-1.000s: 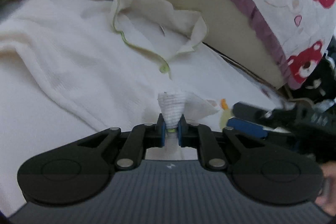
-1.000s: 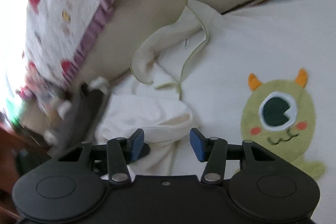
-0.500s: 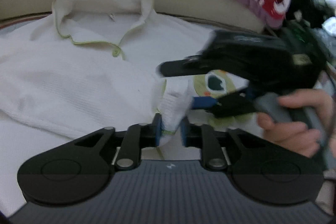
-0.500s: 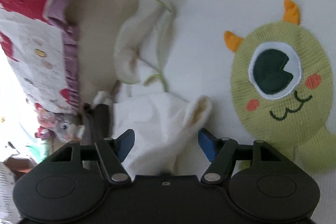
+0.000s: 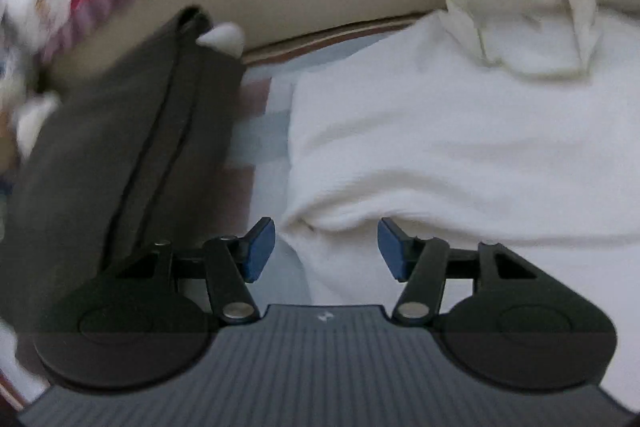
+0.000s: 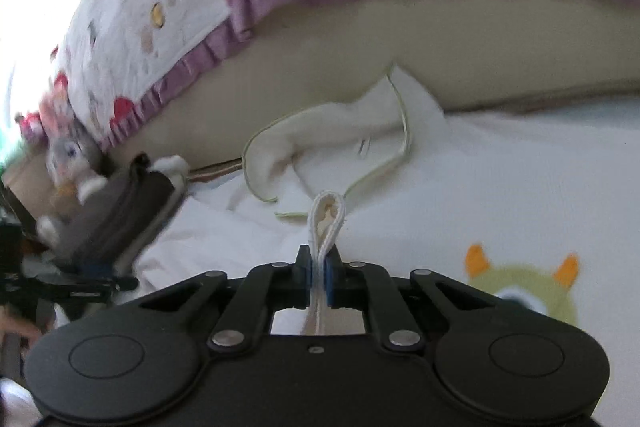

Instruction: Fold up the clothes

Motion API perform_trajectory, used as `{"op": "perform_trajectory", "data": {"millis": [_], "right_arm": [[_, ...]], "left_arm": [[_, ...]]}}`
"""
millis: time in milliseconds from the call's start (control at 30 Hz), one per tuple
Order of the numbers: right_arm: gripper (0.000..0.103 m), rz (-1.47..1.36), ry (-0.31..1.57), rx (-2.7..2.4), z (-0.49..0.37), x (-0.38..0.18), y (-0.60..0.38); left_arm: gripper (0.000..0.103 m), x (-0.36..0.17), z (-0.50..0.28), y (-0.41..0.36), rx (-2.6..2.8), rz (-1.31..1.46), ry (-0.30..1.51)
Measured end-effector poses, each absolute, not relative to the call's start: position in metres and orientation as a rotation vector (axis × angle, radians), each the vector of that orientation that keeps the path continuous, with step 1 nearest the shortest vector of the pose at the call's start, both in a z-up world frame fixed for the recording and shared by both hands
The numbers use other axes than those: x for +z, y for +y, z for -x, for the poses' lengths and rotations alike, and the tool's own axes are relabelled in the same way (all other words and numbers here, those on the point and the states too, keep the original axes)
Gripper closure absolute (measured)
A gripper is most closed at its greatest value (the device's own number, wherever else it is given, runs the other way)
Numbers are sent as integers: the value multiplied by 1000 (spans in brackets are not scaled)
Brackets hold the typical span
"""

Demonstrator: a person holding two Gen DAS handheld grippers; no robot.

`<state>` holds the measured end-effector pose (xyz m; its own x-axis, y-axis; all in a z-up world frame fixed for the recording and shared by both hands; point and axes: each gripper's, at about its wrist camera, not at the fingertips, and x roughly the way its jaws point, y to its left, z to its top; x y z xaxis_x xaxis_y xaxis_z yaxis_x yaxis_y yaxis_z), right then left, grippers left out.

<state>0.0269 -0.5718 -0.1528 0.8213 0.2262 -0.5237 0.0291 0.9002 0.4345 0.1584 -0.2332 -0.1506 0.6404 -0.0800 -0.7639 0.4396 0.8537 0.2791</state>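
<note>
Left wrist view: left gripper (image 5: pixel 326 247), jaws opening, pads clear of the white shirt (image 5: pixel 460 147) bulging between them on the bed; dark bag (image 5: pixel 120 155) alongside.

Right wrist view: right gripper (image 6: pixel 319 277), jaws closing, pinching the shirt's cuff (image 6: pixel 326 217) below the collar (image 6: pixel 320 131).

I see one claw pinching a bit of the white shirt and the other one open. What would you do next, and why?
Probably draw the right gripper across the white shirt toward the green monster patch to lay the pinched cuff over the front. Its jaws are closing on that cuff, while the left gripper is opening with only a fold of shirt between its pads, gripping nothing.
</note>
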Motion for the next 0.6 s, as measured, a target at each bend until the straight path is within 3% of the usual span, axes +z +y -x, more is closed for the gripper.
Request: {"op": "perform_trajectory", "data": {"millis": [167, 367, 400, 433, 467, 600], "right_arm": [[94, -383, 609, 61, -28, -156, -574], [94, -368, 639, 34, -34, -167, -578], [94, -360, 636, 33, -35, -168, -577], [95, -334, 632, 31, -37, -168, -575], [95, -300, 623, 19, -40, -166, -574], [96, -286, 556, -19, -56, -139, -582]], "left_arm": [[43, -169, -178, -215, -314, -313, 862], [42, -176, -181, -220, -308, -354, 783], [47, -177, -180, -222, -308, -373, 766], [81, -177, -180, -223, -304, -387, 753], [94, -177, -180, -224, -300, -400, 746], [95, -165, -180, -224, -325, -380, 770]]}}
